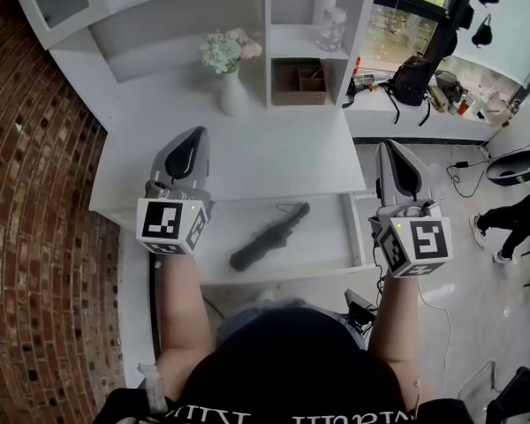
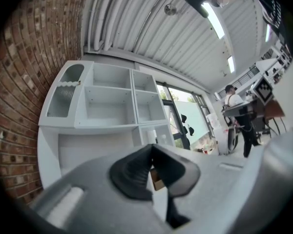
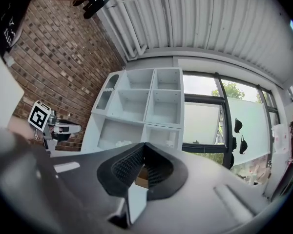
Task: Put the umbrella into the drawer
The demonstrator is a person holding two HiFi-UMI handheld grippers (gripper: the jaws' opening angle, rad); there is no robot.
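A black folded umbrella [image 1: 268,237] lies slantwise in the open white drawer [image 1: 349,232] under the desk top, seen in the head view. My left gripper [image 1: 198,132] hovers above the drawer's left end, its jaws shut with nothing between them [image 2: 151,147]. At the drawer's right side my right gripper [image 1: 384,147] is raised too, pads [image 3: 129,162] meeting at the tips and holding nothing [image 3: 144,145]. Both point toward the white shelf unit [image 2: 110,104] and neither touches the umbrella.
A white vase of flowers [image 1: 230,69] stands on the desk top [image 1: 274,148], with a brown box [image 1: 299,81] and a glass jar [image 1: 331,27] in shelf cubbies. Brick wall [image 1: 35,193] lies left. Bags [image 1: 412,78] sit on a sill right; a person [image 1: 521,215] stands on the floor.
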